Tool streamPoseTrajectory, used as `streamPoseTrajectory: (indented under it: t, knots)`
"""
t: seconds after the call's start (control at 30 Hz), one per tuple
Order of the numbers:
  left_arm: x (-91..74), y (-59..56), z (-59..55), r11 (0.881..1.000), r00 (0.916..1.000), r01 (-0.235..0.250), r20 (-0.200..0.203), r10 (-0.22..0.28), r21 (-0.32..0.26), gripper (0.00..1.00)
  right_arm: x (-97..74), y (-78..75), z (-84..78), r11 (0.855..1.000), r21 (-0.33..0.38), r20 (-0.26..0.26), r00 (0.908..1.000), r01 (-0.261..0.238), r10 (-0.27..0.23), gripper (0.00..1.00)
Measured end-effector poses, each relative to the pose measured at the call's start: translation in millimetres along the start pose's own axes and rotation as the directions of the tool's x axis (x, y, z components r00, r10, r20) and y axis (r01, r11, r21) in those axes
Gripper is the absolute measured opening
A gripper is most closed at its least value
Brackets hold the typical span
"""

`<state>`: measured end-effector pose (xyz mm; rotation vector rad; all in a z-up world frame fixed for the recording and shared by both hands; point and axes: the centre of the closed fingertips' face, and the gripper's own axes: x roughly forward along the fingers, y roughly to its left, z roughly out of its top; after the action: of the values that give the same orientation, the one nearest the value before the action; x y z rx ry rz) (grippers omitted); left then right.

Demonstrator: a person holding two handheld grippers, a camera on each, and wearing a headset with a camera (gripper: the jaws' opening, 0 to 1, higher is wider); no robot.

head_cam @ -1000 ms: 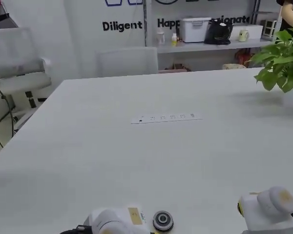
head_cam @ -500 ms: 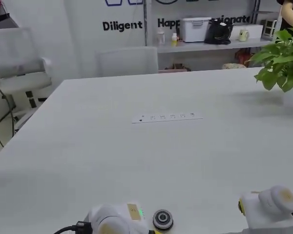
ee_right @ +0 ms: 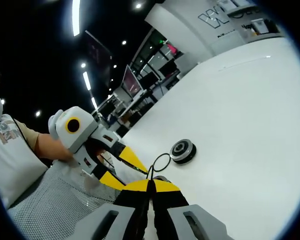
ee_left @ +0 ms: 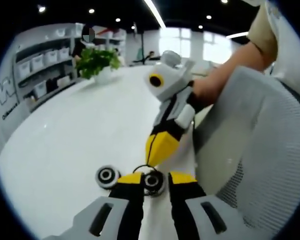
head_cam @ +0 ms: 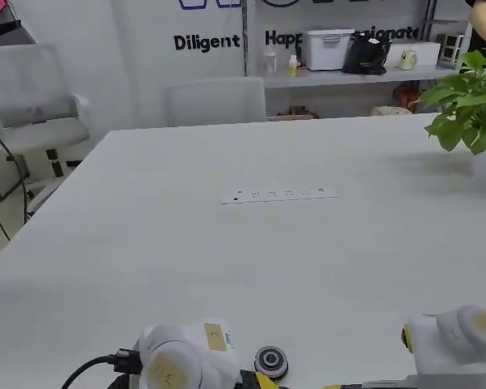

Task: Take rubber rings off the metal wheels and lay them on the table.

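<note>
My left gripper (ee_left: 152,180) is shut on a small metal wheel (ee_left: 153,186) just above the white table (ee_left: 65,135). My right gripper (ee_right: 149,184) is shut on a thin black rubber ring (ee_right: 161,155), whose loop stands up from its yellow tips. The two grippers meet nose to nose at the table's near edge. A second metal wheel (ee_right: 183,150) with its dark ring on lies loose beside them, and is the wheel (head_cam: 270,361) between the left gripper (head_cam: 259,379) and the right gripper (head_cam: 454,344) in the head view.
A flush power strip (head_cam: 279,194) sits mid-table. A potted plant (head_cam: 470,97) stands at the far right. Grey chairs (head_cam: 215,101) line the far side, with a shelf of boxes behind. A mesh chair back (ee_left: 260,150) is close behind the grippers.
My left gripper has edged a little to the left, so its cable now shows. The loose wheel and the right gripper have hardly moved.
</note>
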<state>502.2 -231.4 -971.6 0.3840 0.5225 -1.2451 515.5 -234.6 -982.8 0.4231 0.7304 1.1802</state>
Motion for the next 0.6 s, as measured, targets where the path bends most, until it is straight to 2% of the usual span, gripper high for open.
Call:
streamPoseTrajectory:
  t: [0.1,0.3,0.47,0.6]
  knots:
    - [-10.4,1.5,8.6,1.0,0.9994,-0.007,0.035,0.008,-0.024,0.22,-0.3,2.1,3.0,1.0,-0.005,0.001,1.0,-0.006,0.006,0.0]
    - [-36.5,8.8,14.8,0.997,0.9966,-0.037,0.072,0.041,-0.064,0.28,1.3,8.7,14.1,0.999,-0.022,0.003,0.9997,-0.023,0.023,0.0]
    - [-58.1,15.2,14.3,0.993,0.9926,-0.067,0.094,0.077,-0.098,0.35,6.3,13.4,21.7,0.998,-0.052,-0.02,0.9991,-0.039,0.038,0.0]
    - [-74.8,23.9,8.6,0.987,0.9889,-0.102,0.095,0.115,-0.126,0.38,11.9,16.2,26.4,0.997,-0.066,-0.037,0.9981,-0.051,0.049,0.0]
